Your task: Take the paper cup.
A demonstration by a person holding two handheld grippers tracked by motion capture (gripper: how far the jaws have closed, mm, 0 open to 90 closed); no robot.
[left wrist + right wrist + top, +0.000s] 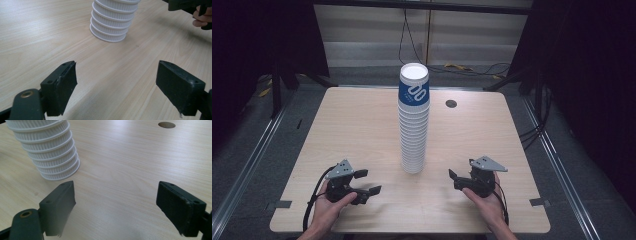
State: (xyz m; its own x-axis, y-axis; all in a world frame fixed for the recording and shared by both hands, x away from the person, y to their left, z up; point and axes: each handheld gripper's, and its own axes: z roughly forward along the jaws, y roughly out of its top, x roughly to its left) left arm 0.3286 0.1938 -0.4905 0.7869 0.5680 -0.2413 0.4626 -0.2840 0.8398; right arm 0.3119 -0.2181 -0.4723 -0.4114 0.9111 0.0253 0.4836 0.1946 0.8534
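A tall stack of paper cups [414, 120] stood upright near the middle of the table [357, 125], its top cup wearing a blue band and the rest showing as white ribbed rims nested one in another. The left gripper [368, 183] sat low at about seven o'clock from the stack's foot, the right gripper [452, 179] at about five o'clock, both well apart from it. Each had its jaws spread wide with nothing between them; the left gripper view and the right gripper view both showed bare wood between the black pads [65, 82], with the bottom of the stack [53, 157] ahead and off to one side.

The step in hand looked like the approach to the stack, probably to lift cups off it. To do it well, one gripper should have steadied the lower cups while the other took the top cup just under its rim, squeezing lightly, since thin paper walls would buckle. A tower this tall would tip from any sideways nudge, so both should have closed in level and slowly, and the lift should have gone straight up. The round hole [451, 104] at two o'clock from the stack was out of the way.
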